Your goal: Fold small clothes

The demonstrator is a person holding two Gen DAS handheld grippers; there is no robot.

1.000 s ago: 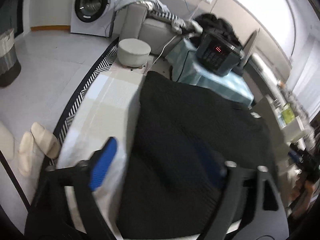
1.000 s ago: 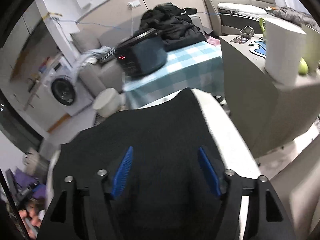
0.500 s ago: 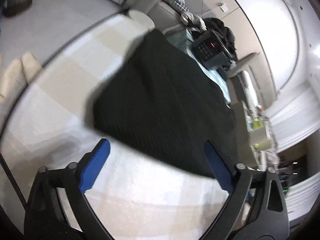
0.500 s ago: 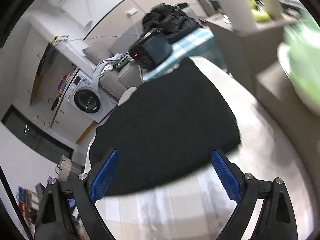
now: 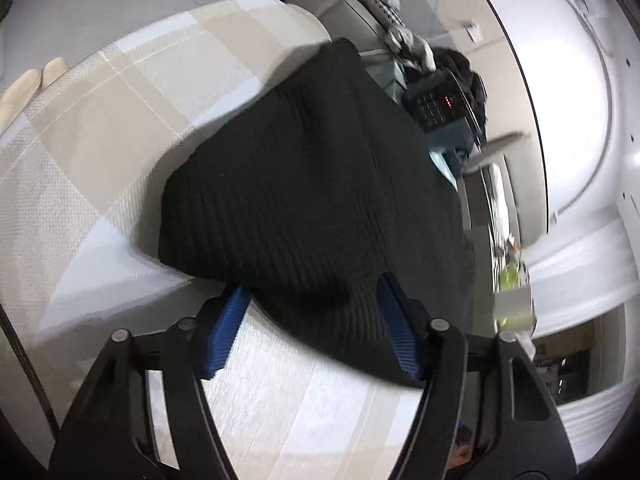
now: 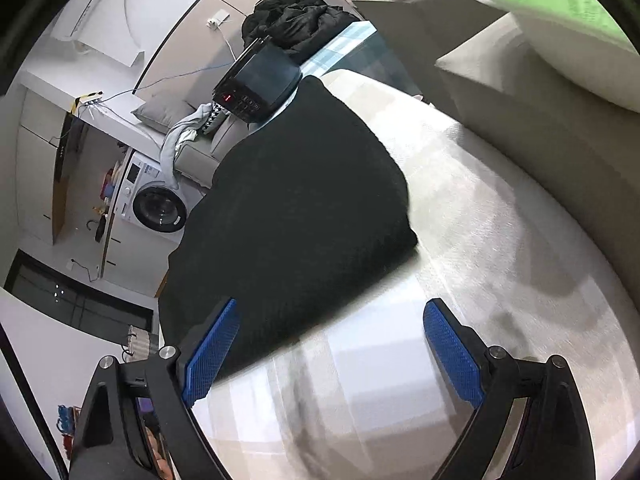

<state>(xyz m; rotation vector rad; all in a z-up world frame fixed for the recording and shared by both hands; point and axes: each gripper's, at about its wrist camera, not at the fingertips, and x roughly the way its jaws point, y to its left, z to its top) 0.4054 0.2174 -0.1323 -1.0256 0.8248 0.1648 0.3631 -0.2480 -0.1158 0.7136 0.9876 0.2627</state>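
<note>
A black ribbed knit garment (image 5: 312, 184) (image 6: 288, 208) lies folded flat on a table under a beige and white checked cloth (image 5: 100, 140) (image 6: 480, 240). My left gripper (image 5: 312, 320) sits at the garment's near edge. Its jaws are closing, and the edge bulges between the blue pads (image 5: 394, 332). I see no firm pinch on the fabric. My right gripper (image 6: 332, 344) stands wide open at the garment's near right corner. Its left pad (image 6: 210, 352) is over the black fabric, and its right pad is over bare tablecloth.
Beyond the garment sits a black appliance with a red display (image 5: 440, 100) (image 6: 256, 84) on a teal checked table (image 6: 352, 40), with a black jacket heap (image 6: 296, 20) behind. A washing machine (image 6: 156, 204) stands far left. A beige cabinet (image 6: 520, 92) borders the table's right side.
Both grippers pulled back from above the garment and sank to its near edge, rolling as they went. The left jaws narrowed around the edge. The right jaws spread wider.
</note>
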